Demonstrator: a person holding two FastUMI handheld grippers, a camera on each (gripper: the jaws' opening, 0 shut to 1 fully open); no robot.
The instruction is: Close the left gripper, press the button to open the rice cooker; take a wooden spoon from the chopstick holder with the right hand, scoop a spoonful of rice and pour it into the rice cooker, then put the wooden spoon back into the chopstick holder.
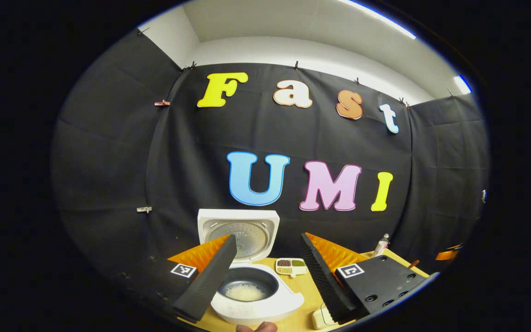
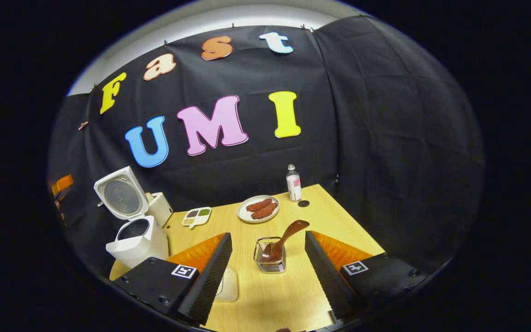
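The white rice cooker point(image 1: 256, 304) stands with its lid point(image 1: 238, 235) up, and a little white rice lies in its dark inner pot point(image 1: 247, 290). My left gripper point(image 1: 268, 276) hangs open just above and in front of the pot, holding nothing. In the right gripper view the cooker point(image 2: 134, 235) is at the table's left end. The wire chopstick holder point(image 2: 270, 262) stands mid-table with the brown wooden spoon point(image 2: 288, 233) leaning in it, handle down. My right gripper point(image 2: 268, 272) is open, a short way back from the holder, with nothing between its fingers.
On the wooden table point(image 2: 330, 216) are a plate of sausages point(image 2: 258, 209), a small bottle point(image 2: 293, 183), a divided dish of grains point(image 2: 196, 216) and a pale container point(image 2: 226, 286) partly under my right gripper's left finger. A fingertip point(image 1: 256, 327) shows at the bottom of the left gripper view.
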